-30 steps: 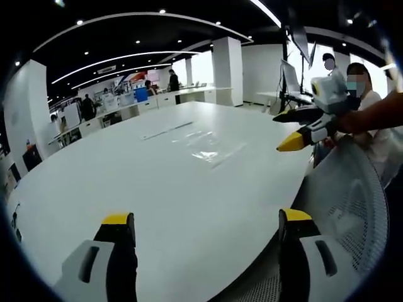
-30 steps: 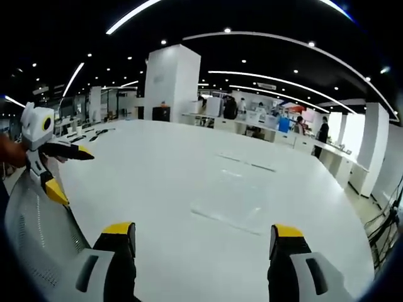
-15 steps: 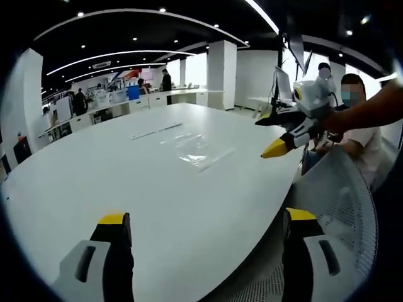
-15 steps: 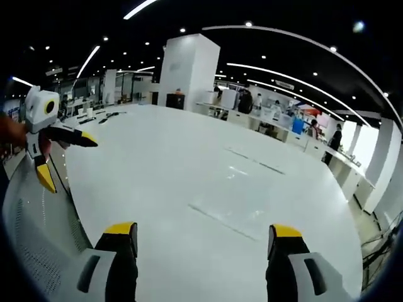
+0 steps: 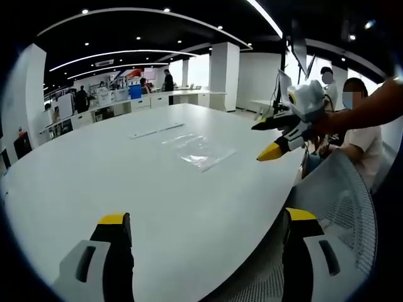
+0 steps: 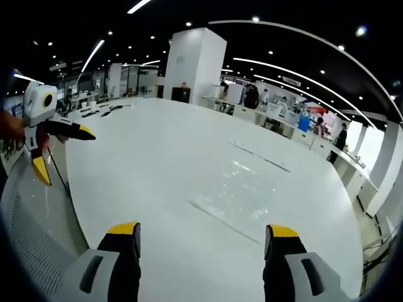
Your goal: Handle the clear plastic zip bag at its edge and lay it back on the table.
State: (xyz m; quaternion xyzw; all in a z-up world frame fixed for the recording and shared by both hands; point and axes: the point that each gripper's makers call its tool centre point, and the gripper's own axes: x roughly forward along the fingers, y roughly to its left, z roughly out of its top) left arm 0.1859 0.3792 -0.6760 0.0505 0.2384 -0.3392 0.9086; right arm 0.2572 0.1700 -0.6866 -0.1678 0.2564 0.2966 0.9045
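Observation:
The clear plastic zip bag [image 5: 200, 151] lies flat on the white table [image 5: 113, 176], out past both grippers. In the right gripper view the bag [image 6: 242, 198] lies just ahead of my right gripper [image 6: 201, 236], which stands open and holds nothing. My left gripper [image 5: 204, 223] is open too, low over the table's near edge. The right gripper [image 5: 269, 139] also enters the left gripper view from the right, jaws apart, above the table edge near the bag. The left gripper [image 6: 60, 148] shows at the left of the right gripper view, jaws spread.
A white mesh chair back [image 5: 340, 201] stands at the table's edge, also seen as a chair back [image 6: 38, 220] in the right gripper view. A thin strip [image 5: 157, 131] lies beyond the bag. People sit nearby [image 5: 356, 119]; desks and a pillar [image 6: 195, 66] stand beyond.
Both views have shifted as the hands moved. In the right gripper view the bag now lies closer to the jaws. The bag itself lies still on the table.

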